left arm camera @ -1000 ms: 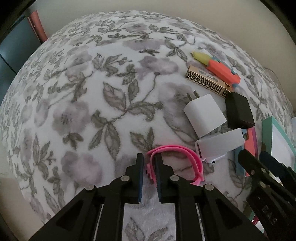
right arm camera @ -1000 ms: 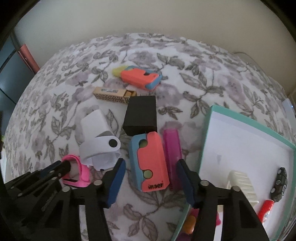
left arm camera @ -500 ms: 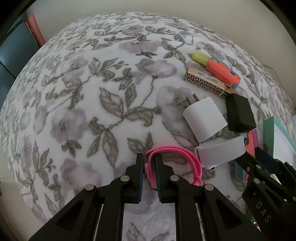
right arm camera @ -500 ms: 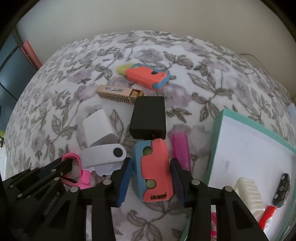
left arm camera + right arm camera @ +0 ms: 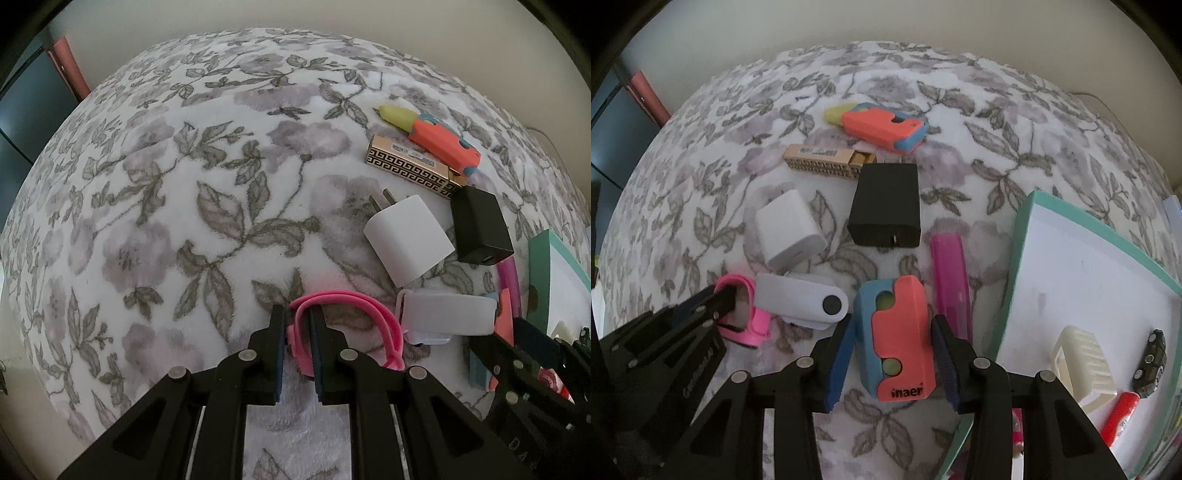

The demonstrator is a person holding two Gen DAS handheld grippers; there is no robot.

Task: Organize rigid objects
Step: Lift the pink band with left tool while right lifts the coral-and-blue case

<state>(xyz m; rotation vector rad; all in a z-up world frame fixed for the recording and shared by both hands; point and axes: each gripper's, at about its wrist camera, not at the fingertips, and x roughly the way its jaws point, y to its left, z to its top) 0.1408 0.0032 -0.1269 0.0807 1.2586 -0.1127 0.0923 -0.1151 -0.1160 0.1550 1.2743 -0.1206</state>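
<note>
A coral-and-blue toy cutter is sitting between the blue pads of the right hand-held gripper, whose jaws are pressing against both of its sides just above the floral blanket covering the surface. To its right, a magenta tube is lying lengthwise, and beyond that a teal-rimmed white box lid is holding a cream comb-like piece, a small black object and a red item.

To the left, the left hand-held gripper is pinching a pink silicone strap, its jaws closed tight on the loop's near end. Just beside the strap, a white swivel-cap device is resting on the blanket, with a white plug adapter lying behind it, prongs pointing away in the left wrist view.

A black charger block is lying next to the white adapter. Farther back, a gold patterned box is touching the black block's far corner, and a second coral-and-blue toy cutter with a yellow tip is lying beyond it, near the blanket's far edge.
</note>
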